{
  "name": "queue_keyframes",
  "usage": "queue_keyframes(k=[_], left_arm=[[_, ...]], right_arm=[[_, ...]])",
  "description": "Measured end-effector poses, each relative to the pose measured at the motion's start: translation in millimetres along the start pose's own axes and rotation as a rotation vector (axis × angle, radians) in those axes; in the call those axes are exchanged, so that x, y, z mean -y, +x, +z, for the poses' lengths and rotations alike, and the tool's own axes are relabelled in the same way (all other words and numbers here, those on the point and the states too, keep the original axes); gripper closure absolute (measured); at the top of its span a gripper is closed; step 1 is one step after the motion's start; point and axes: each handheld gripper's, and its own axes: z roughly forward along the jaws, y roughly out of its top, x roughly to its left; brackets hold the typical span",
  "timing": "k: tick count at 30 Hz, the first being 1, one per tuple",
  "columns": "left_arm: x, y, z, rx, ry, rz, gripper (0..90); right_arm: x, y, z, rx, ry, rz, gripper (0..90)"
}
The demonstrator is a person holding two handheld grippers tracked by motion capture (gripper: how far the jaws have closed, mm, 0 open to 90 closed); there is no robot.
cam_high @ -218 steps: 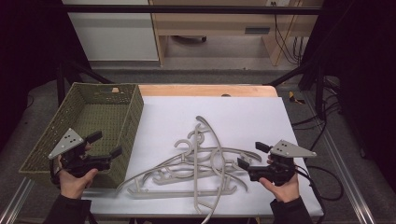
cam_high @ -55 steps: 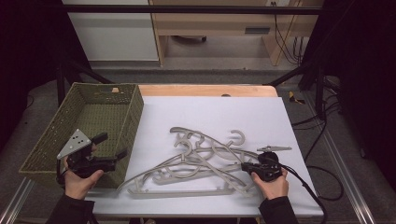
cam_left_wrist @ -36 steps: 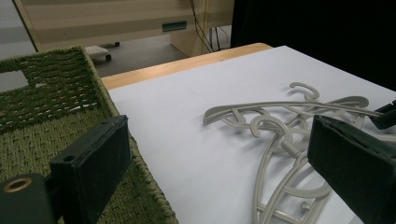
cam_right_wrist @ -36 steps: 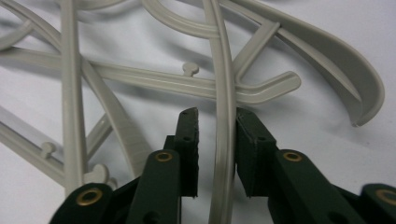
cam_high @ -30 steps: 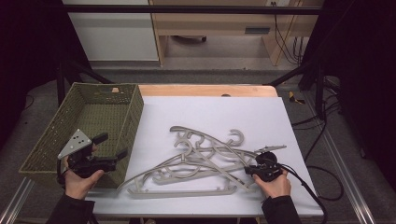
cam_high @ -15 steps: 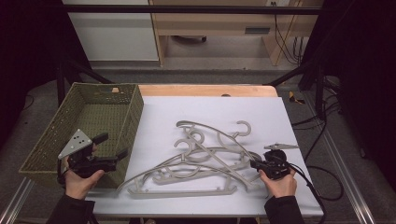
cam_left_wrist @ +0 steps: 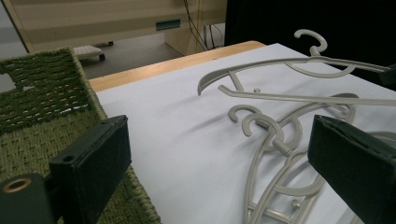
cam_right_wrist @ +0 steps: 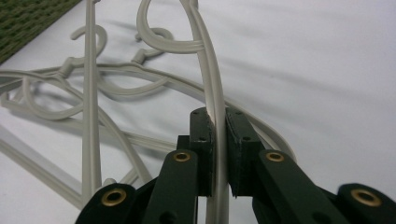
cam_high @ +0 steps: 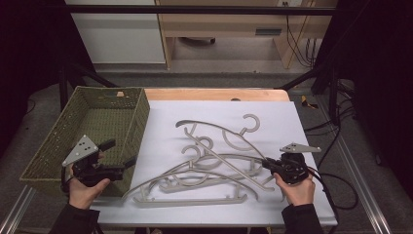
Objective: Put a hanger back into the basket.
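On the white table top (cam_high: 311,122) lies a heap of pale grey plastic coat hangers (cam_high: 195,183). The right gripper (cam_high: 269,165), black with two jaws, sits at the right side of the heap in the high view. Its jaws are pressed tight on the thin arm of one pale grey plastic hanger (cam_right_wrist: 212,88). In the right gripper view that arm runs up between the two black pads and curves away at the top. In the high view this hanger (cam_high: 221,127) is tilted, with its round hook near the far middle of the table and its gripped end by the person's right hand (cam_high: 297,187).

The left gripper (cam_high: 129,163) is at the left, just over the near corner of the green woven basket (cam_high: 53,146). Its jaws are spread wide apart with nothing between them. In the left gripper view they point across the table toward the heap, with the basket's rim (cam_left_wrist: 88,100) beside the left jaw.
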Motion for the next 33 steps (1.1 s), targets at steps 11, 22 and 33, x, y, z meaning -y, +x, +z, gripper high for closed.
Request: queue_keyframes(k=[11,22,33], left_arm=[[-12.0,-17.0,3.2,0.052,0.041,0.027,5.4],[-30.1,-34.9,24.0,0.114,0.177,0.131,8.8],[-35.5,-57.8,59.7,0.156,0.362,0.28,22.6]], right_arm=[[-12.9,19.0,-12.2,-0.123,-0.041,-0.106,82.7],[-19.3,38.2,-9.9,-0.29,-0.01,-0.21,82.7],[-19.1,49.1,2.6,-0.355,0.044,-0.275,82.7]])
